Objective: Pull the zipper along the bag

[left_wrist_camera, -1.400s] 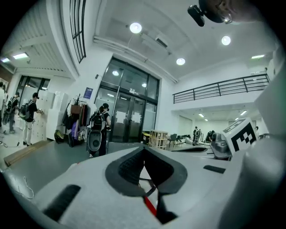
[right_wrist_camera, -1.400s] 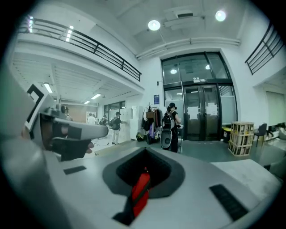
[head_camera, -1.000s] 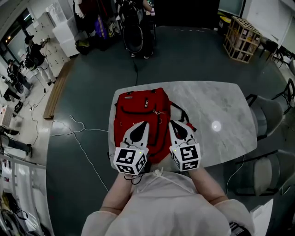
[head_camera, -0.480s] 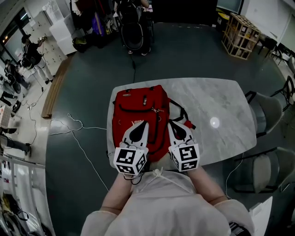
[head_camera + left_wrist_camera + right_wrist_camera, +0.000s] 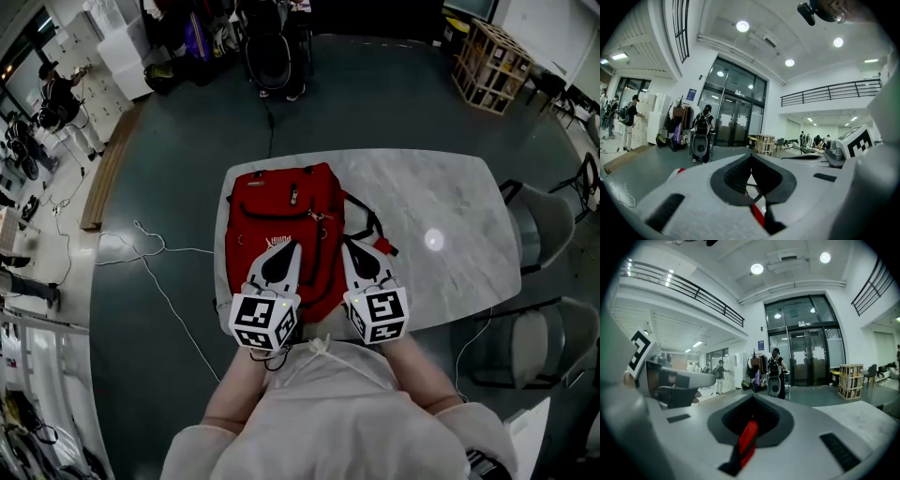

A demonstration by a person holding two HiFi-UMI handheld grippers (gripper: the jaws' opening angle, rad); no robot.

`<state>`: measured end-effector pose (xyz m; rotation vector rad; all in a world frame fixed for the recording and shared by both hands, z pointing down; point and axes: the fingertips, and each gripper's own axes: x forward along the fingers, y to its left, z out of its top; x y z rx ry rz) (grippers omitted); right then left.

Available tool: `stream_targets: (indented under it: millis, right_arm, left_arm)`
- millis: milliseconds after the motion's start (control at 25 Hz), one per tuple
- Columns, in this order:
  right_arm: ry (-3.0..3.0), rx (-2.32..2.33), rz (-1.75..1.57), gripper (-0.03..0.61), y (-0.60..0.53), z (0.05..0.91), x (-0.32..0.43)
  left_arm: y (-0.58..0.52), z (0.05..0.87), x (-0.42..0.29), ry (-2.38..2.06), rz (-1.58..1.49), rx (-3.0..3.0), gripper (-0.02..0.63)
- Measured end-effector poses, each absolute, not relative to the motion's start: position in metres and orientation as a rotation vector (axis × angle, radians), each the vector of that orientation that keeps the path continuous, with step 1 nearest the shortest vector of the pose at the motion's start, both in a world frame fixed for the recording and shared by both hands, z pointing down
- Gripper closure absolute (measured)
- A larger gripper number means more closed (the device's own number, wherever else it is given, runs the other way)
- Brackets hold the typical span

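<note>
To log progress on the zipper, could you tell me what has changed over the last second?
Almost nothing: the red backpack and table sit slightly higher in the head view, probably from head motion. The left gripper and right gripper stay shut above the backpack's near end; nothing taken or released.

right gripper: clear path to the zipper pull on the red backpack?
Probably yes: right gripper is over the backpack, zipper pull uncovered just ahead of it; jaws are together, so they must open first.

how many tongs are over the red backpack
2. The left tongs hang over the near left part of the backpack; the right tongs over its near right edge. No others in view.
</note>
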<state>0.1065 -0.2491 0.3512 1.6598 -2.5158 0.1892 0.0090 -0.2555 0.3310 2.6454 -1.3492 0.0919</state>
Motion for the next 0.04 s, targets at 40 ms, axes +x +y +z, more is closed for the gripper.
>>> stream_targets:
  millis: [40]
  right_arm:
    - [-2.514, 1.658, 0.191, 0.552, -0.2498, 0.3532, 0.1056]
  left_arm:
    - [-0.2563, 0.3328, 0.0084, -1.349, 0.095, 2.645, 0.595]
